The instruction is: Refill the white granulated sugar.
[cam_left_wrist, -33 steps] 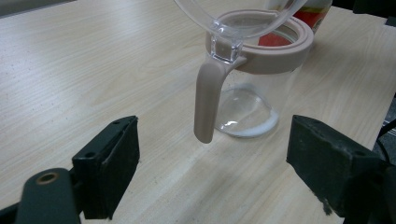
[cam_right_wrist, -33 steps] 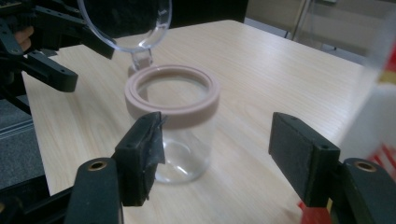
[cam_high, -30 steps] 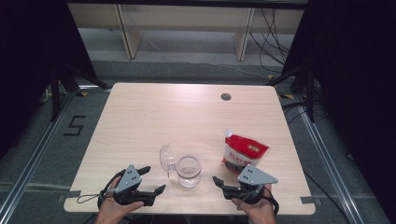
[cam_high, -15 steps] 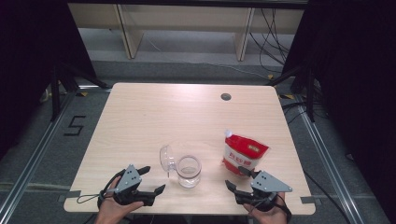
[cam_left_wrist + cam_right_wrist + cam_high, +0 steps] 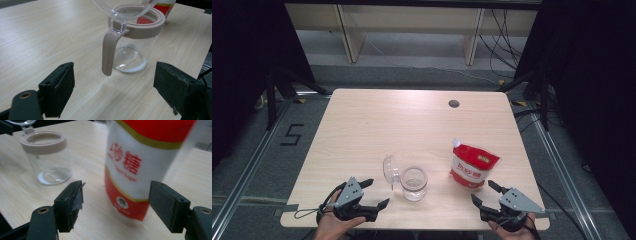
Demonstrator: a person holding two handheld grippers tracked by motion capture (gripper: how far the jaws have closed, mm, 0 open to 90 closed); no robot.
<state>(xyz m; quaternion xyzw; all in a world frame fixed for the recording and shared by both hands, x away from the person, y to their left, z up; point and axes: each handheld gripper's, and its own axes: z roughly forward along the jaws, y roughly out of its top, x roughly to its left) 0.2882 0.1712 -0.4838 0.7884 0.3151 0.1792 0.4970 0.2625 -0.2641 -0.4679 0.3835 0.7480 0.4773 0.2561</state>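
sugar bag (image 5: 140, 170) btwn open jaws (untouched), jar (image 5: 47, 157) beside

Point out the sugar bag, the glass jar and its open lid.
sugar bag (image 5: 473, 170), high view, on its white middle panel.
glass jar (image 5: 414, 184), high view, on its clear wall.
lid (image 5: 390, 171), high view, on the clear flipped-up disc.

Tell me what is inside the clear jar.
The clear jar looks empty apart from a thin white rim around its base; its hinged lid stands open. The lid and collar cover part of the interior.
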